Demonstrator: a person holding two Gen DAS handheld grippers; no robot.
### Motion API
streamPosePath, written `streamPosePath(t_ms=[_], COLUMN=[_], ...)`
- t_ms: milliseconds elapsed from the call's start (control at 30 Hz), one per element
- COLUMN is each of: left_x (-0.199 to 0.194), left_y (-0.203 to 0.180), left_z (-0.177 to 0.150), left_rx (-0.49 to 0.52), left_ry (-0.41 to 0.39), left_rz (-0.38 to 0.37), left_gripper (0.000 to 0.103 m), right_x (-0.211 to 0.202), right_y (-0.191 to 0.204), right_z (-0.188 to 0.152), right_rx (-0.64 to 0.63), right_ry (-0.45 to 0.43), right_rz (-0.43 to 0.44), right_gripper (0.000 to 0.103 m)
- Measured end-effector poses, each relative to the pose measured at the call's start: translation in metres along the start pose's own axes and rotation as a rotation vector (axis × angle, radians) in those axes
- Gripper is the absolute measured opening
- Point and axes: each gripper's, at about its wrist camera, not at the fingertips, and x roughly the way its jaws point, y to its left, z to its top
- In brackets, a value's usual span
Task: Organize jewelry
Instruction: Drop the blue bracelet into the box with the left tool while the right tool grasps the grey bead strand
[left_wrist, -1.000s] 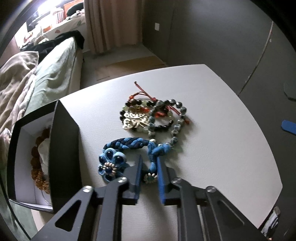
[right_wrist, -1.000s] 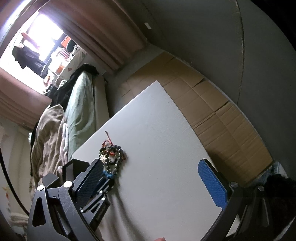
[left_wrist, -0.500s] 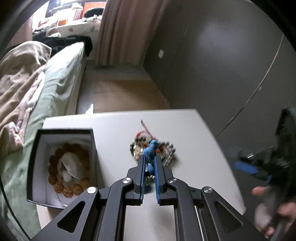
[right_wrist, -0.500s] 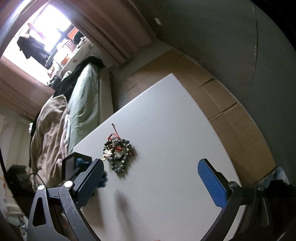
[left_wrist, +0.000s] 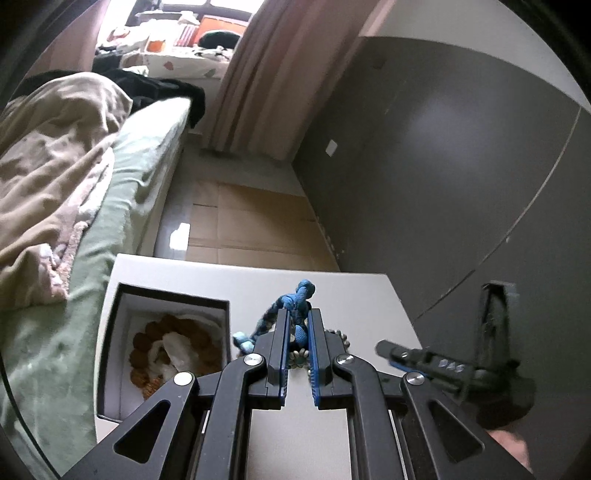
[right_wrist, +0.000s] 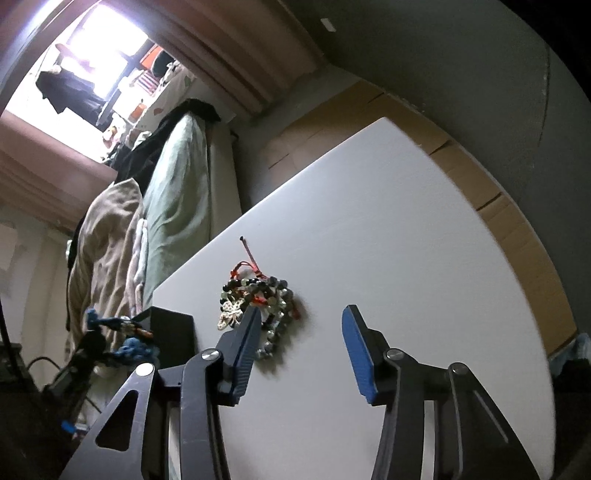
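My left gripper (left_wrist: 297, 314) is shut on a blue braided bracelet (left_wrist: 300, 295) and holds it in the air above the white table (left_wrist: 332, 291), just right of the open black jewelry box (left_wrist: 122, 314). The box holds a brown bead bracelet (left_wrist: 146, 341) on white padding. The bracelet also shows in the right wrist view (right_wrist: 129, 345), hanging by the box (right_wrist: 173, 328). A pile of beaded bracelets with a red cord (right_wrist: 258, 299) lies on the table. My right gripper (right_wrist: 301, 325) is open and empty, low over the table, with its left finger at the pile.
A bed with green sheet and beige blanket (left_wrist: 74, 166) runs along the table's left side. Cardboard covers the floor (left_wrist: 251, 221) beyond the table. A grey wall (left_wrist: 443, 166) stands to the right. The right gripper shows in the left wrist view (left_wrist: 443, 365).
My left gripper has lifted the blue bracelet off the table and carried it up beside the box. My right gripper has narrowed its opening and come closer to the bead pile.
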Motion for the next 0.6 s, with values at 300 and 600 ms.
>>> streamPosePath(t_ms=[300, 600], left_x=[-0.013, -0.021], left_y=[0.033, 0.045], left_z=[0.016, 0.017], left_rx=[-0.076, -0.095], left_ry=[-0.022, -0.018], left_rz=[0.014, 0.016], left_gripper=[0.009, 0.009], right_x=[0.031, 0.052], right_y=[0.013, 0.032], right_z=[0.007, 0.006], right_rx=[-0.042, -0.132], right_ry=[0.024, 0.008], right_rz=[-0.052, -0.106], right_gripper=[0.035, 0.024])
